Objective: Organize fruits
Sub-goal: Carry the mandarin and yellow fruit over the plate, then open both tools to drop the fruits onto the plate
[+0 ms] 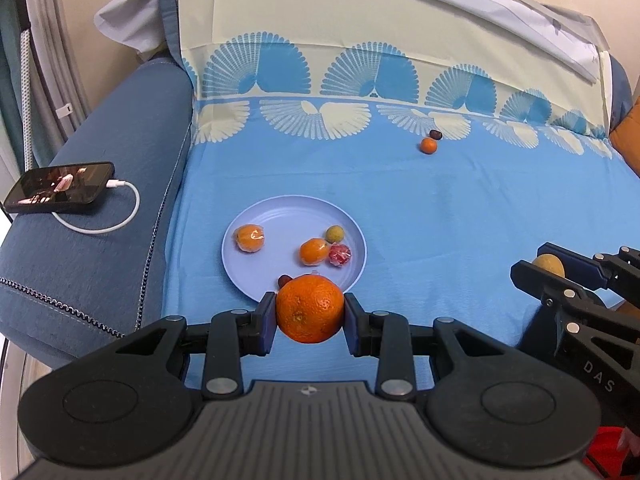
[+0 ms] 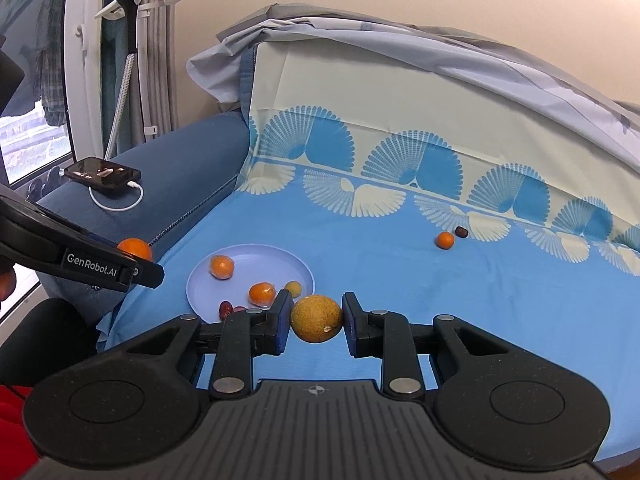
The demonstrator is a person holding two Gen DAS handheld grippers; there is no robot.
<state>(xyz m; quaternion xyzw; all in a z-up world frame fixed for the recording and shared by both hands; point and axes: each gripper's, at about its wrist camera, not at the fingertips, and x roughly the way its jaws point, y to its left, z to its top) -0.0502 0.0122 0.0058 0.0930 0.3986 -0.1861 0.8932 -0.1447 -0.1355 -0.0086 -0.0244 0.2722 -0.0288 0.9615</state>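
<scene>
My left gripper [image 1: 310, 314] is shut on a large orange [image 1: 310, 308], held above the near rim of a pale blue plate [image 1: 280, 212]. The plate holds two wrapped tangerines [image 1: 250, 238], a small green-yellow fruit [image 1: 335, 234], a red wrapped fruit [image 1: 340, 255] and a dark date [image 1: 283, 280]. My right gripper [image 2: 316, 318] is shut on a round yellow-brown fruit [image 2: 316, 318], just right of the plate [image 2: 204, 292]. A small tangerine [image 2: 445, 240] and a dark date [image 2: 461, 232] lie far back on the sheet.
The blue patterned sheet [image 1: 440, 208] covers a sofa seat. A phone [image 1: 60, 188] with a white cable lies on the blue armrest at left. The backrest rises behind. An orange cushion [image 1: 628, 144] sits at far right.
</scene>
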